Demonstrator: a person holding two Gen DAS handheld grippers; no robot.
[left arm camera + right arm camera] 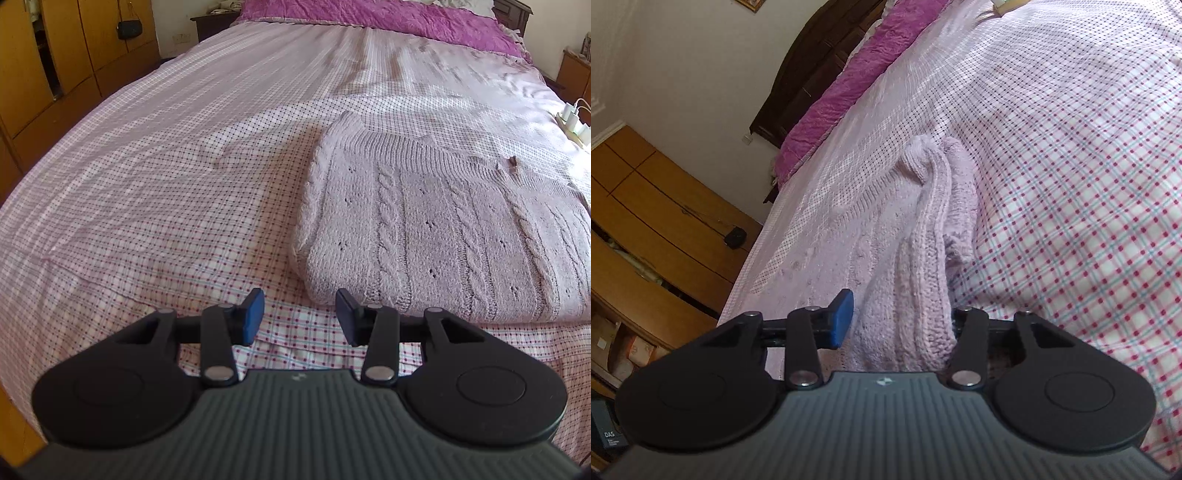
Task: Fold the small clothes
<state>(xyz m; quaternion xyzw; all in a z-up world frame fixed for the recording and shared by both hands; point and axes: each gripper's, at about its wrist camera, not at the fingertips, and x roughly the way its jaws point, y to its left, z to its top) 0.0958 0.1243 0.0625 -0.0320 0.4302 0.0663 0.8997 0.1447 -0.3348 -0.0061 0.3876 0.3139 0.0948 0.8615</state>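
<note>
left gripper [300,316]: fingers apart, empty | right gripper [897,320]: fingers apart

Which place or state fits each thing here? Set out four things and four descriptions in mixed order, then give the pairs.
Things:
1. left gripper
2. right gripper
3. knitted sweater
4. purple quilt

Descriptions:
A. at the head of the bed
B. open, nothing between its fingers
C. pale pink, cable pattern, lying on the checked sheet
D. knit fabric sits between its fingers

Pairs: 1-B, 2-D, 3-C, 4-A
</note>
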